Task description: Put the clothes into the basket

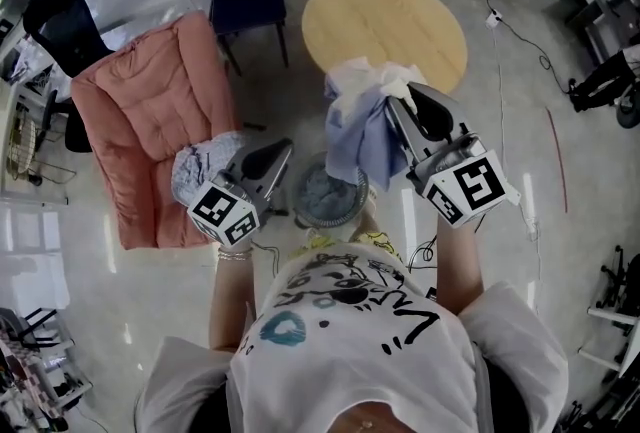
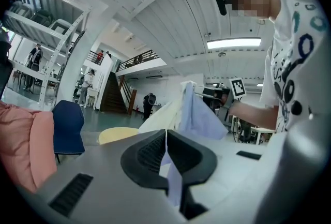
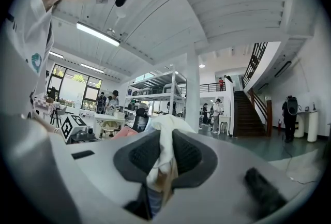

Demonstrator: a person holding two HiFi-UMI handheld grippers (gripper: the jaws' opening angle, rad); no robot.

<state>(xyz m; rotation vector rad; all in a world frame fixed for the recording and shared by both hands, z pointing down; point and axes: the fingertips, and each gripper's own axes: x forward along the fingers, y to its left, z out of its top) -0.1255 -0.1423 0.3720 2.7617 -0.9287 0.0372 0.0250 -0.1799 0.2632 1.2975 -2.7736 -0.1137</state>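
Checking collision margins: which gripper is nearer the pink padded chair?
Left. The left gripper sits just right of the pink padded chair in the head view; the right gripper is farther off, past the basket. Both are shut on the clothes.

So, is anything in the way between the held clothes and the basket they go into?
Nothing visible does. The clothes hang from the right gripper just over the basket. Its open top shows only grey cloth already inside.

Matt cloth garment (image 1: 360,131); smooth wooden tabletop (image 1: 385,21); glossy floor (image 1: 100,271); quilted fabric mat (image 1: 150,111)
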